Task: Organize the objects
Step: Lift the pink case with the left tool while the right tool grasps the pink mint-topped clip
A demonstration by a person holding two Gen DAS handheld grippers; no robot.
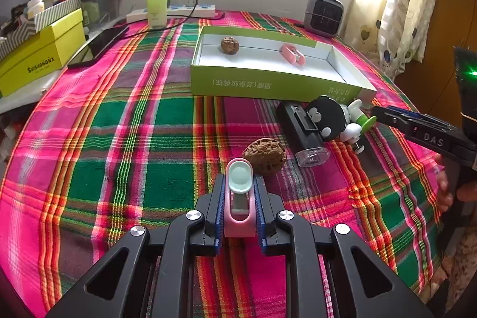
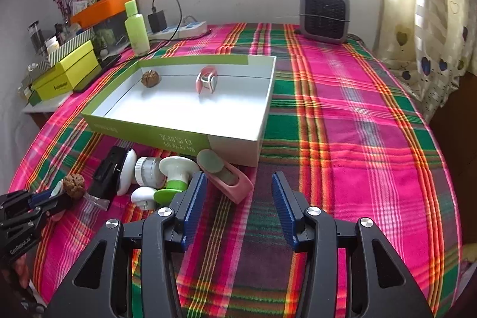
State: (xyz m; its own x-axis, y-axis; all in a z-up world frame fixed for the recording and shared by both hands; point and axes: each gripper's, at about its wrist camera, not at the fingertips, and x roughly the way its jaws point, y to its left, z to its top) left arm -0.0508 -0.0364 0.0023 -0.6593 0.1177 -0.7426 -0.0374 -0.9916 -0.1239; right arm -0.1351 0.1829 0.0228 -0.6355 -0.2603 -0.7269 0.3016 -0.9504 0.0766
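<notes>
The left gripper (image 1: 239, 192) is clamped on a pink nail clipper (image 1: 239, 198) (beside a walnut (image 1: 264, 156)); the right gripper (image 2: 239, 198) hangs with jaws apart, empty.

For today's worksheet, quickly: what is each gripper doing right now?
Left gripper: closed on a pink clip.
Right gripper: open, holding nothing; another pink clip lies just ahead on the tablecloth.

A home: plaid tablecloth (image 2: 342, 109), heart-print curtain (image 2: 432, 55), small heater (image 2: 324, 15), cluttered windowsill.
</notes>
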